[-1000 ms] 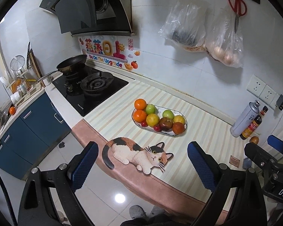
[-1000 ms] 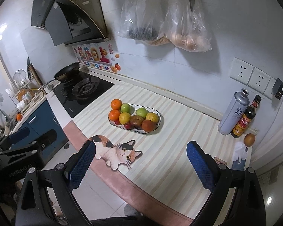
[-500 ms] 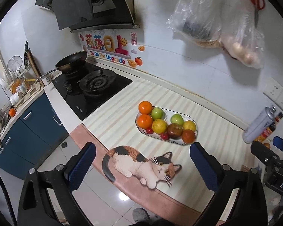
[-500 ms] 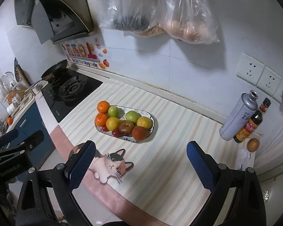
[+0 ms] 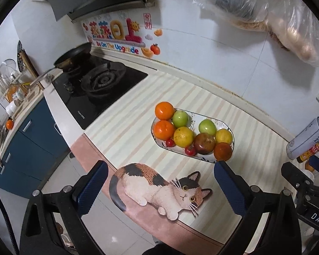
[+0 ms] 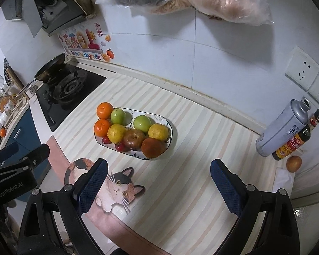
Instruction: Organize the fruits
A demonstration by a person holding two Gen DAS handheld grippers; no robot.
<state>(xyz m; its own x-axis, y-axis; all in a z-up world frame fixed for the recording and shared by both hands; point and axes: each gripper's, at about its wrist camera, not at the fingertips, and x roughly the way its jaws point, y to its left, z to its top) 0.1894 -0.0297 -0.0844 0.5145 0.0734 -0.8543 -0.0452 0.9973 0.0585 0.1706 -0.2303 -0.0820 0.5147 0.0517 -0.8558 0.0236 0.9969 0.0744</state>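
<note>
An oval white plate on the striped counter holds several fruits: two oranges, two green apples, yellow citrus, a brown-red apple, a dark orange fruit and small red cherry tomatoes. My left gripper is open and empty, above the counter's front edge, short of the plate. My right gripper is open and empty over the counter, right of and nearer than the plate.
A gas hob with a black pan lies to the left. A spray can, a sauce bottle and a small round fruit stand at the right by the wall. Plastic bags hang above. A cat picture marks the front edge.
Both grippers have moved forward and closer to the counter; the plate of fruit looks larger and lower in both views. Both stay open and empty.
</note>
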